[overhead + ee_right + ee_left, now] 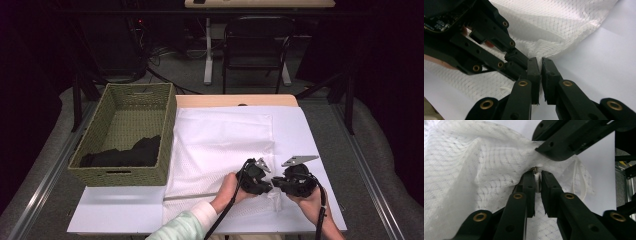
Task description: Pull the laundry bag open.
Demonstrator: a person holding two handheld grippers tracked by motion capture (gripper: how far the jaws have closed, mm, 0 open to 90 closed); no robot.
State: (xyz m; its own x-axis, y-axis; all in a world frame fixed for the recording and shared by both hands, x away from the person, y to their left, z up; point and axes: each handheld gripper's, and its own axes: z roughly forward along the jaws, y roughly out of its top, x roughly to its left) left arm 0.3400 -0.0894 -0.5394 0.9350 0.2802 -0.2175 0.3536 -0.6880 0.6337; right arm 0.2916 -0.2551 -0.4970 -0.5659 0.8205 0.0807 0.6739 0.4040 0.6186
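Observation:
A white mesh cloth point(220, 145) lies spread over the white table cover point(310, 135). At its near right corner my two grippers meet tip to tip. The left gripper point(268, 187) is shut on a pinched fold of the cloth point(469, 170), its jaws point(537, 180) clamping a small white piece at the fold's tip. Facing it, the right gripper point(278, 188) is shut on the same bunched corner point(540, 62). The mesh cloth point(549, 27) rises in a ridge behind the right gripper's jaws. A thin white cord point(580, 180) hangs from the corner.
A green woven basket point(119, 175) stands at the table's left, with a black garment point(127, 152) inside. A black chair point(257, 45) and a desk leg stand beyond the far edge. Bare white cover point(115, 210) runs along the near left.

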